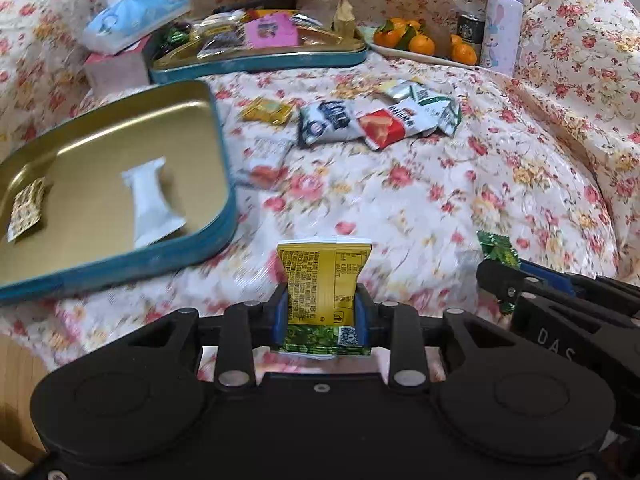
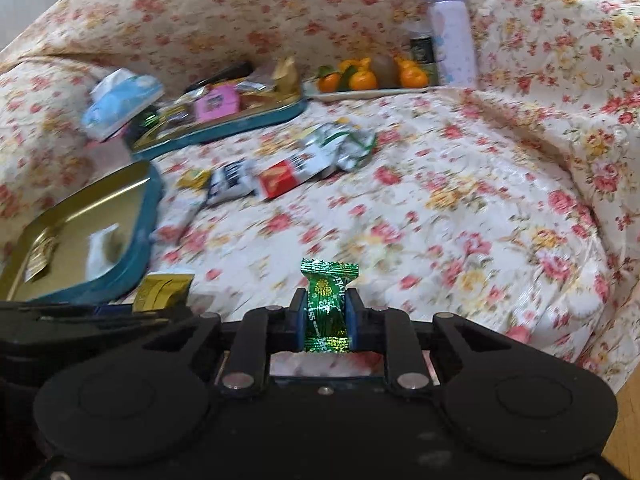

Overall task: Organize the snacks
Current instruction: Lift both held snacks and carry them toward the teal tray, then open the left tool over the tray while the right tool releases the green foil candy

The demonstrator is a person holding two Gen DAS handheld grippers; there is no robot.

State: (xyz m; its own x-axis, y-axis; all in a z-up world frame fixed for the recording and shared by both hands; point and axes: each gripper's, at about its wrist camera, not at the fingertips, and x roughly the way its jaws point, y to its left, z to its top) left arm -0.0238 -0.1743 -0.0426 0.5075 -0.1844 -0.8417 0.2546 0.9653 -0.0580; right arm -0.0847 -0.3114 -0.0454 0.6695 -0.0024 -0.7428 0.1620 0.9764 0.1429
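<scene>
left wrist view: yellow packet (image 1: 322,286) upright, lengthwise, clamped between jaws

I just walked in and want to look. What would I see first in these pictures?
First, the two snacks held up close: the left gripper pinches a yellow packet, and the right gripper pinches a shiny green candy. Next, the gold tin tray on the left, holding a white packet. At the back, bright oranges sit beside a purple bottle on the flowery cloth.
</scene>
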